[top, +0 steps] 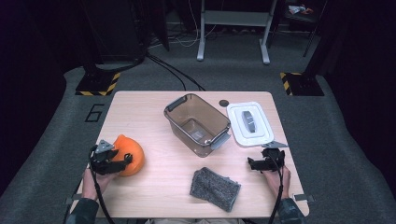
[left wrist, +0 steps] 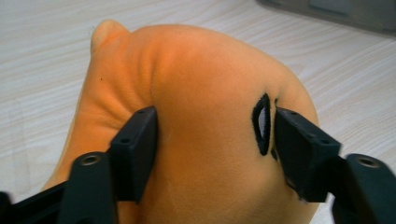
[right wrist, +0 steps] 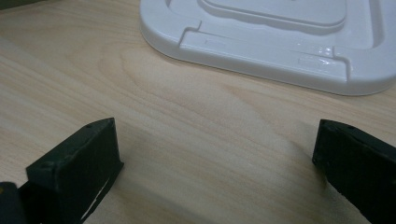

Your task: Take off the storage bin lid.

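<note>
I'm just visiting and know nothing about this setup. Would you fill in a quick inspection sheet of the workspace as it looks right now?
Surface: light wooden table, no spills seen.
Job's things: orange plush toy near the left edge; its fabric dents where the pads press.
Clutter: open clear bin at the middle; white lid flat beside it; grey cloth near the front edge; small dark disc behind the lid.
Claws: left claw shut on the toy; right claw open over bare wood, just short of the lid.
Cables: one black cable trails from each claw along the forearm; more cross the floor behind the table.
Surroundings: grey carpet, yellow-black striped stand bases, white frame legs.
</note>
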`<state>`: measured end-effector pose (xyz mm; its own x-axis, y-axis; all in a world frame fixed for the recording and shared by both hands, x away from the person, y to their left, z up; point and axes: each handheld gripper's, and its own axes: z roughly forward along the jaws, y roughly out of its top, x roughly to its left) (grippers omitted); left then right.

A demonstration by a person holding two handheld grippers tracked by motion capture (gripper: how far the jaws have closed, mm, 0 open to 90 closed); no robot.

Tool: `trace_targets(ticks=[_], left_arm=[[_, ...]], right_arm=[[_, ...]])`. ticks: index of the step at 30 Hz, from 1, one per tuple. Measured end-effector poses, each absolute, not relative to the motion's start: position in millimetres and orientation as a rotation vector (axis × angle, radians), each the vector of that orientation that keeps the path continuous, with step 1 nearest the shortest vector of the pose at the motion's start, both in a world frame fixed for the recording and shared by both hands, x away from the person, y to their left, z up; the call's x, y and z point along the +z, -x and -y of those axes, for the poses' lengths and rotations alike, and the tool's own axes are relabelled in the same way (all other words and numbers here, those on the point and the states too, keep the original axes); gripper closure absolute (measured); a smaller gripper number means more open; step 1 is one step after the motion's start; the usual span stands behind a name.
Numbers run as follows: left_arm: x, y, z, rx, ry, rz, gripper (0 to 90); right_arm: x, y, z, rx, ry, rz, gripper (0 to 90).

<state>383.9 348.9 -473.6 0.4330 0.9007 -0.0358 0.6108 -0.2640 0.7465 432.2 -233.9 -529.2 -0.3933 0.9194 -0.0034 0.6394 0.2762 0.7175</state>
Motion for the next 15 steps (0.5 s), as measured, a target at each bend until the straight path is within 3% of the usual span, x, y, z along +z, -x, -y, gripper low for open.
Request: trace_targets(ticks=[8,15], left_arm=[[-474.3,-383.3,-344.7,0.561,-1.989,-1.291,61.1],[-473.2,-378.5,-339.9,0.642,-1.97,-1.279,69.0]], right_arm=[[-529.2,-432.0,233.7,0.895,-1.401,-2.13,0.0],[-529.2,-432.4,233.8,0.903,-1.413,-2.124,0.1]])
